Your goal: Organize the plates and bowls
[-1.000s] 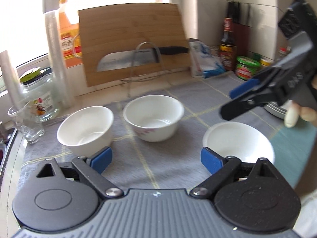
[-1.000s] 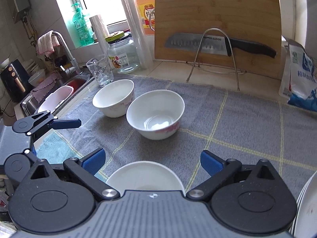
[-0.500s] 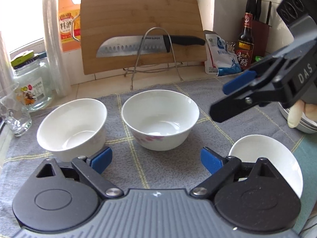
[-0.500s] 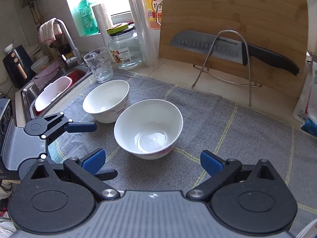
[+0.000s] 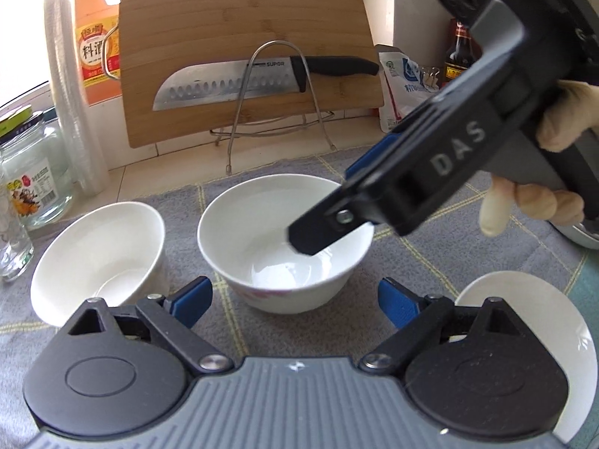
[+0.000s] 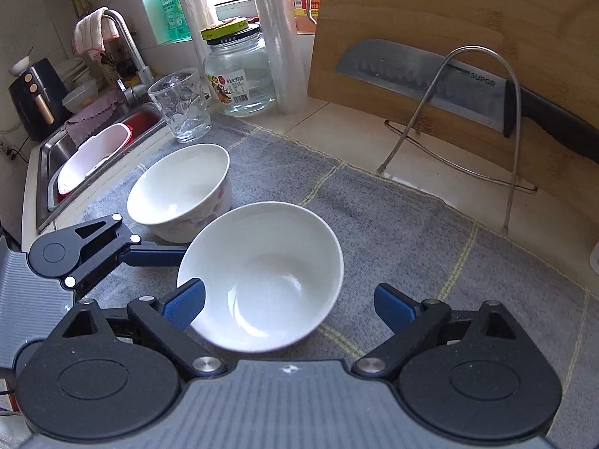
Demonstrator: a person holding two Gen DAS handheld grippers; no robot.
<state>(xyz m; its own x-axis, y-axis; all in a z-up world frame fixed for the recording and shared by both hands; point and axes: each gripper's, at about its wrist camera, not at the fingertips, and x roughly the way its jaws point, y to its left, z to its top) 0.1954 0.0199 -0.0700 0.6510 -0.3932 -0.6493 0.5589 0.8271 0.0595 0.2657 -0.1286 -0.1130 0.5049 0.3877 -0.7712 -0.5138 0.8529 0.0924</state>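
1. Bowls: the middle bowl sits mid-towel; my right gripper has closed in on it since a second ago.
2. Jaws narrowing, spread, bowl between, ungripped; left gripper spread, empty, also narrowing.

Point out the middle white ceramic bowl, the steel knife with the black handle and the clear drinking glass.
Middle white ceramic bowl [image 6: 262,273], right wrist view, inner wall.
Steel knife with black handle [image 5: 224,86], left wrist view, blade.
Clear drinking glass [image 6: 181,106], right wrist view, side wall.
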